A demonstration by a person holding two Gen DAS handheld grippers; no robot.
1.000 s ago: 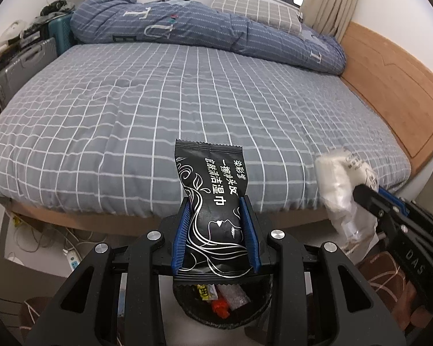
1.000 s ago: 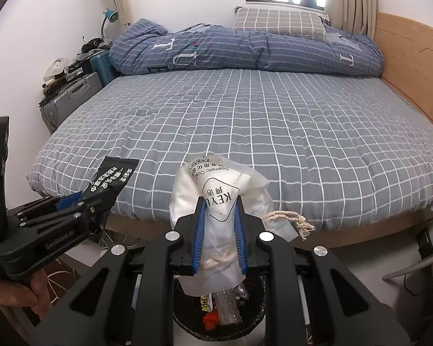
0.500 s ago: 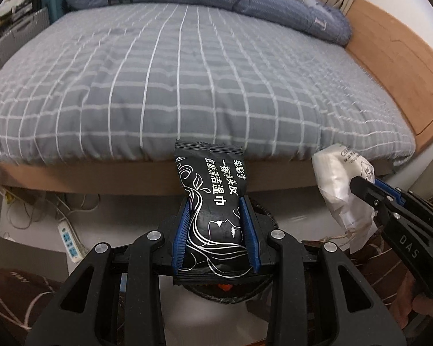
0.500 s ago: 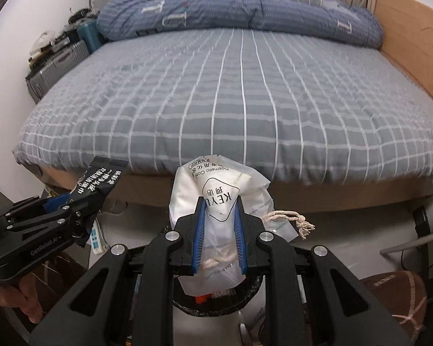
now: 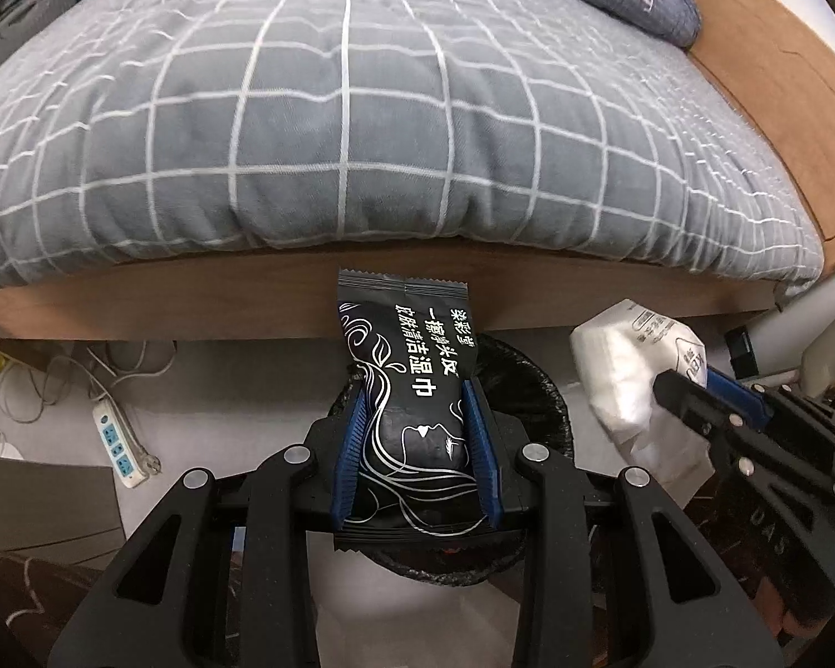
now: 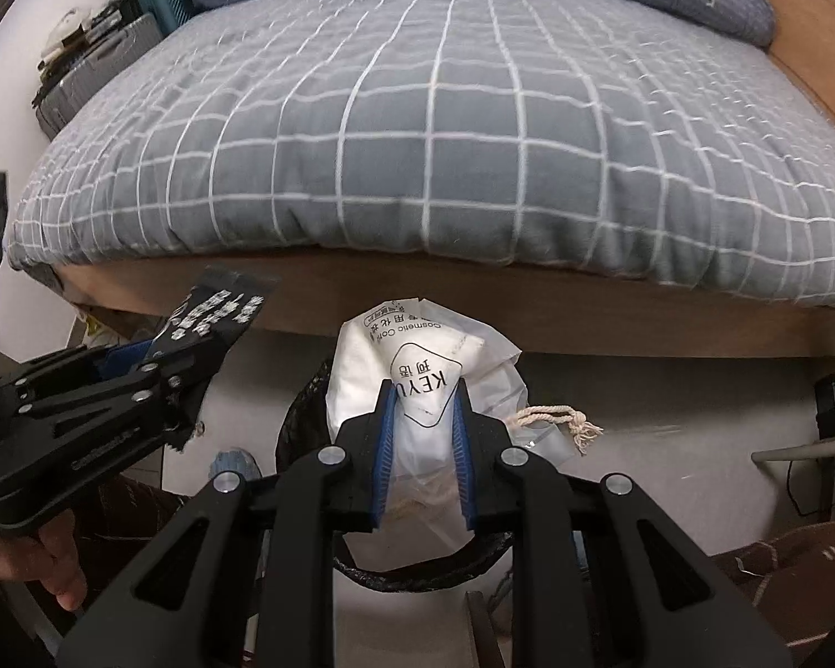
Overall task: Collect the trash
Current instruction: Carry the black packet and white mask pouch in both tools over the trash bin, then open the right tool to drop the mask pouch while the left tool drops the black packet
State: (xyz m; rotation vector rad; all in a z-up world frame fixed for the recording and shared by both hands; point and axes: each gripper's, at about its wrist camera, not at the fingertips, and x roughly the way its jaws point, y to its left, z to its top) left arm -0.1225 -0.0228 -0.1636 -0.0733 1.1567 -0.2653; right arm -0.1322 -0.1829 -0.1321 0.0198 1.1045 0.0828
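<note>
My left gripper (image 5: 412, 389) is shut on a black wet-wipe packet (image 5: 409, 373) with white lettering, held upright over a black-lined trash bin (image 5: 534, 395) on the floor by the bed. My right gripper (image 6: 422, 389) is shut on a white cotton-pad bag (image 6: 417, 356) with a drawstring, above the same bin (image 6: 300, 417). In the left wrist view the white bag (image 5: 629, 373) and right gripper (image 5: 690, 384) show at the right. The right wrist view has the black packet (image 6: 217, 317) and left gripper (image 6: 156, 356) at its left. The bin's contents are hidden.
The bed (image 5: 362, 111) with a grey checked cover and wooden frame (image 5: 195, 300) rises just behind the bin. A power strip (image 5: 119, 445) and cables lie on the floor at left. Suitcases (image 6: 100, 61) stand beside the bed. A hand (image 6: 50, 562) holds the left gripper.
Both grippers have sunk from bed height to below the mattress edge, close over the bin, and tilted further down. Each keeps its grip on its item.
</note>
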